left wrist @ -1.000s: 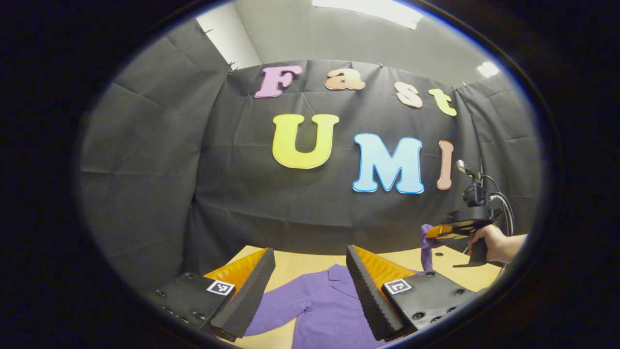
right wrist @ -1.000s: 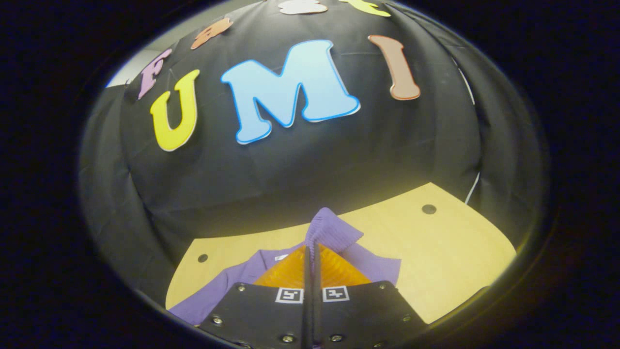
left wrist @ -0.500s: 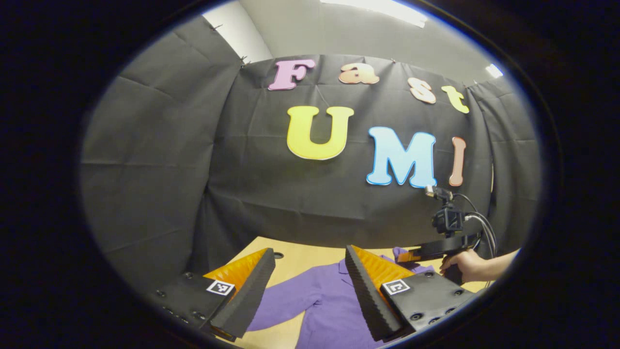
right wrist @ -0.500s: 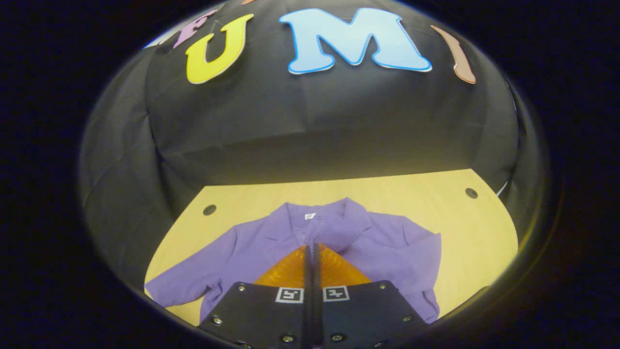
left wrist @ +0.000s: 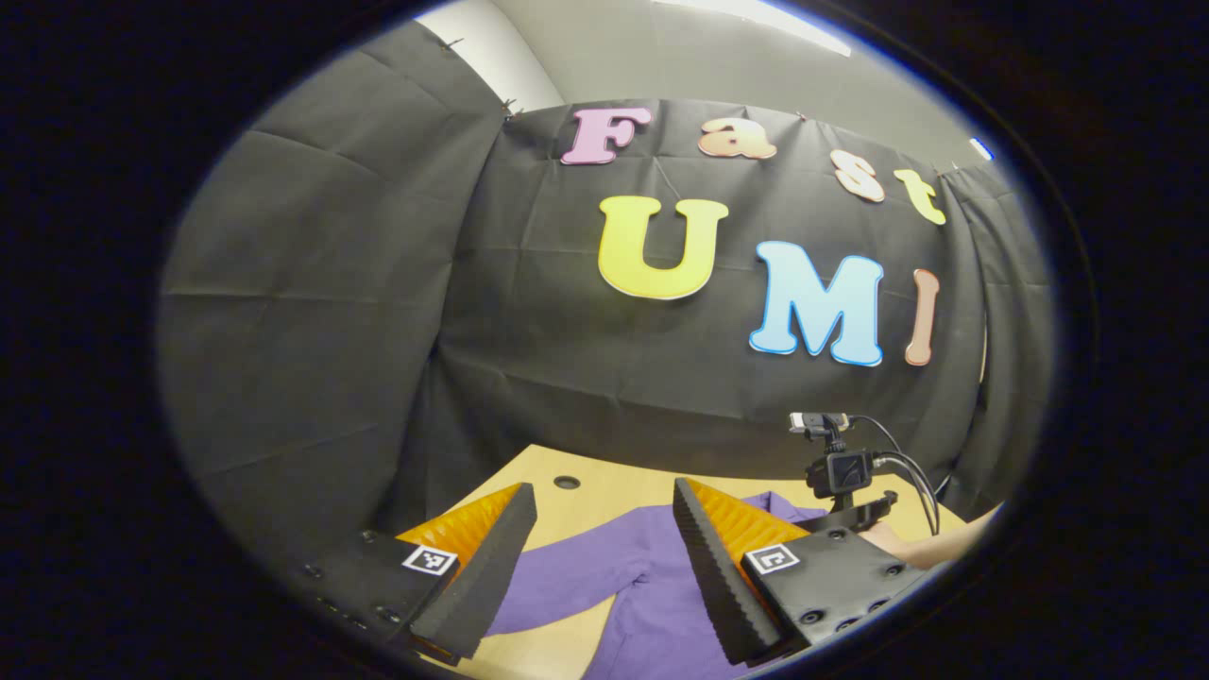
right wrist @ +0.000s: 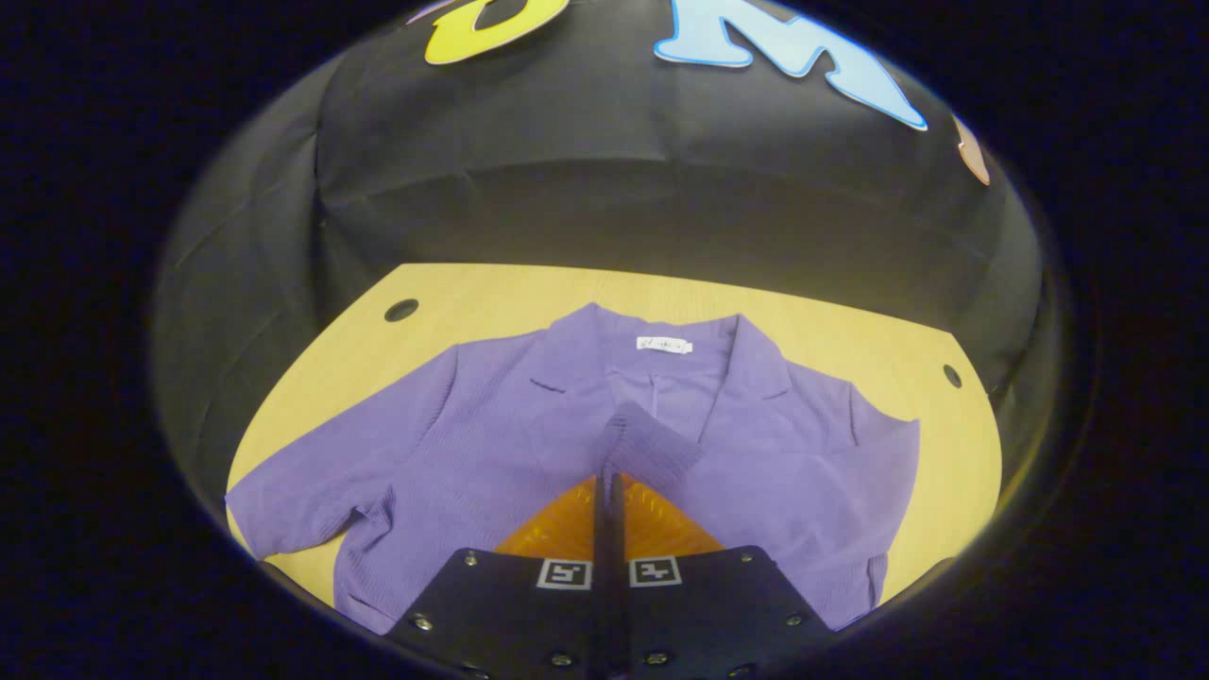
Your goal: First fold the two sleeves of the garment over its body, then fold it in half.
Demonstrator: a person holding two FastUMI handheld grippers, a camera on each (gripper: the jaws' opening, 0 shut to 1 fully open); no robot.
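Left sleeve: the garment's [right wrist: 529, 444] other sleeve [right wrist: 321, 482] lies spread flat toward the lower left of the right gripper view, out on the yellow table [right wrist: 472, 293]; it looks not yet folded.

Left gripper: the left gripper [left wrist: 595, 557] sits at the bottom centre of the left gripper view, fingers spread wide with nothing between them, above the purple cloth [left wrist: 652, 586].

Garment: face up in the middle of the right gripper view, collar and white label [right wrist: 664, 345] toward the booth wall, body reaching down to the lower edge.

Change: a second ago the right gripper held the sleeve cuff high against the wall with little of the body visible; now the whole garment fills the view below it, so the cuff has been carried over and lowered onto the chest.

Right gripper: the right gripper [right wrist: 609, 477], at bottom centre of its own view, is clenched on the cuff [right wrist: 647, 444], which sits just under the collar opening. In the left gripper view it appears low at the right [left wrist: 855, 515].

Meaning: the first sleeve fold looks nearly laid; releasing the cuff seems the next call, then the spread sleeve, then halving.

Risk: the cuff may drag back with the fingers.
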